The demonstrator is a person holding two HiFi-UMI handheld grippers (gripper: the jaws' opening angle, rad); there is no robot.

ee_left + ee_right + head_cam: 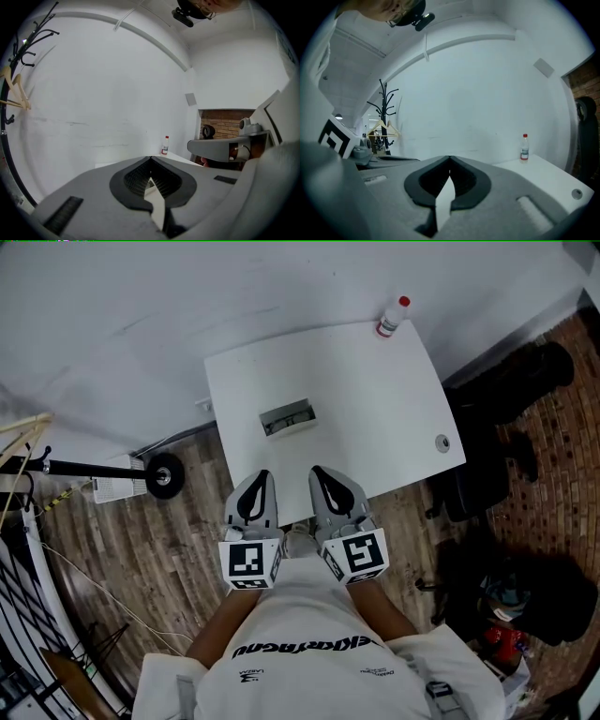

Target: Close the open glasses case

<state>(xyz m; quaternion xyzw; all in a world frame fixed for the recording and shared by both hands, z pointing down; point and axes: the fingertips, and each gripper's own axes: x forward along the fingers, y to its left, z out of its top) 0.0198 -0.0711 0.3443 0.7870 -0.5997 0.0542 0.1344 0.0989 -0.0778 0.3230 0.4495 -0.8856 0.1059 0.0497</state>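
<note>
So, glasses case (289, 417): lies open on the white table (375, 409), about the middle of its width and toward the left-centre, with nothing touching it.
Case long axis: runs left to right across the table, its right end turned slightly to the far side; a dark hollow shows between paler edges, but I cannot tell on which side the hinge sits.
Case relative to the jaws: it is on the far side of both grippers, well apart from them, and falls in the lane between their two lines of aim.
Left gripper (262, 476): held over the table's near edge, jaws together with the tips meeting and nothing between them, as the left gripper view confirms.
Right gripper (319, 472): just beside the left one at the same near edge, jaws likewise closed tip to tip and empty.
Nearer gripper: by my reading neither has a clear lead; the case sits roughly even between them, perhaps a shade toward the right one.
Coming move, as a judgement: either gripper must go forward and a little inward, then push the raised half down across the short axis.
Stage: the closing is not yet begun.
Bottle (392, 317): upright at the far right corner, well apart from the case.
Small round fitting (442, 442): near the table's right edge.
</note>
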